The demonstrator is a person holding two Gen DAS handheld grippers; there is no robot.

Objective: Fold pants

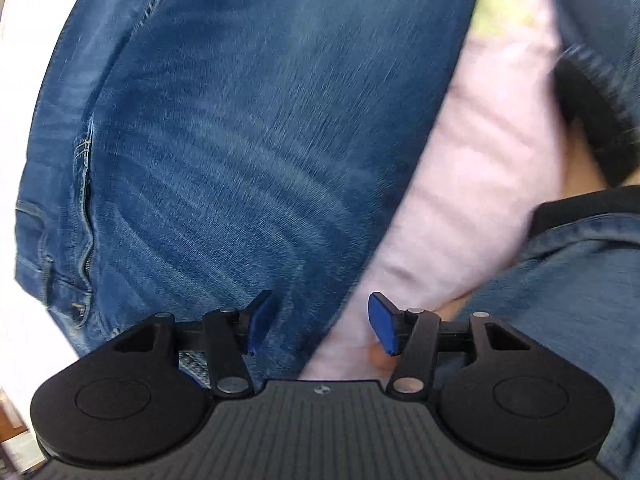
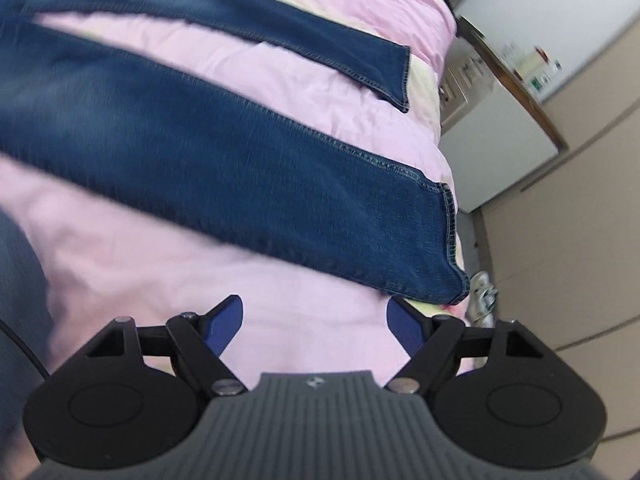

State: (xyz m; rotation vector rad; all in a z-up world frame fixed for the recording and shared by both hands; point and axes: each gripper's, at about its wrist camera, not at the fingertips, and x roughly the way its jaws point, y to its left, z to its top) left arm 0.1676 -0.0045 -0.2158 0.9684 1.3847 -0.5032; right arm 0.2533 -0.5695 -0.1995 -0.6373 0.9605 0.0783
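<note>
Dark blue jeans (image 2: 224, 136) are lying flat on the pink bedspread (image 2: 160, 272), legs splayed toward the right of the frame, hems showing. The waist is blurring, cut off upper left. Left gripper (image 1: 320, 326) and right gripper (image 2: 316, 322) are hovering with jaws wide, holding nothing.

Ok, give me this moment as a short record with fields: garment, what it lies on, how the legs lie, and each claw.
garment: jeans, blue denim
surface: pink bedcover
legs: spread apart, flat, bedcover showing between them; near hem by the bed's edge
waist end: zipper fly visible, lying flat
left claw: open, nothing between its pads, above the upper jeans
right claw: open, empty, above bare bedcover short of the near leg
</note>
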